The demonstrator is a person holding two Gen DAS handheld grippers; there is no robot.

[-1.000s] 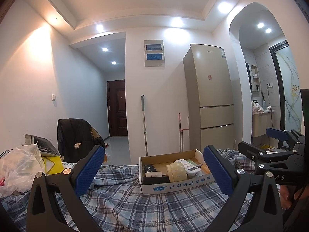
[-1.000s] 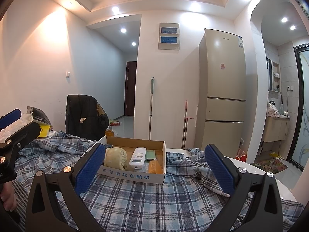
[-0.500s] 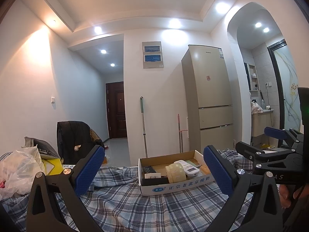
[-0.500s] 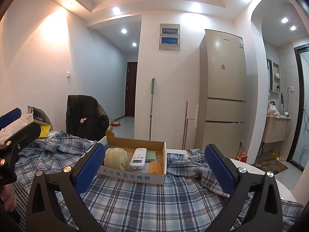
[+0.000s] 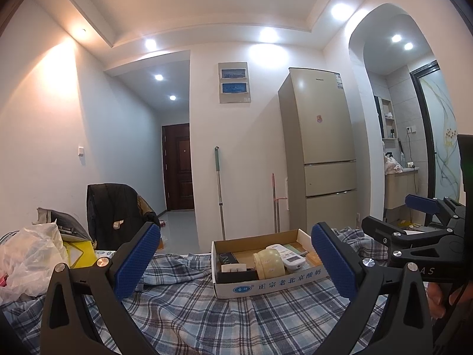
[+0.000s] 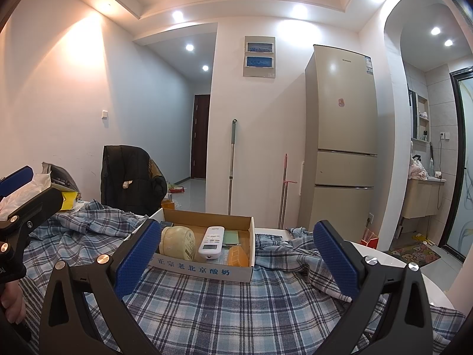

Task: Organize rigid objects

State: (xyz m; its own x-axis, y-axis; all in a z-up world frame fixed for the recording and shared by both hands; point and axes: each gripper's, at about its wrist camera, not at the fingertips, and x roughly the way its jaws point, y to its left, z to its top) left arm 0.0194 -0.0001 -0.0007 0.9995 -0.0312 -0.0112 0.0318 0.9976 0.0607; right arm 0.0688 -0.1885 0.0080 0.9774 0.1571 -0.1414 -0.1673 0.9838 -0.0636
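Cardboard, in the form of a shallow open box with blue printed characters on its white front wall, sits on a blue-and-white checked cloth that covers the surface. Inside the box lie a pale yellow round jar on its side, a white remote control just beside it, a green flat card behind the remote, and an orange rounded object near the front right corner as the right wrist view shows it. In the left wrist view a black rectangular case with a small white label fills the box's near left part, touching the jar.

The left tool has its jaws spread wide, with nothing between the blue textured pads, and it is held above the cloth with the box framed between its fingers. The right tool is likewise spread wide and empty, its blue pads standing either side of the box from a viewpoint further right. Each tool appears at the edge of the other's view, with part of a hand gripping the right one.

Behind the surface stand a beige tall refrigerator, a grey-handled mop leaning on the white wall, and a chair draped with a black jacket. A crumpled white plastic bag lies at the left end of the surface.
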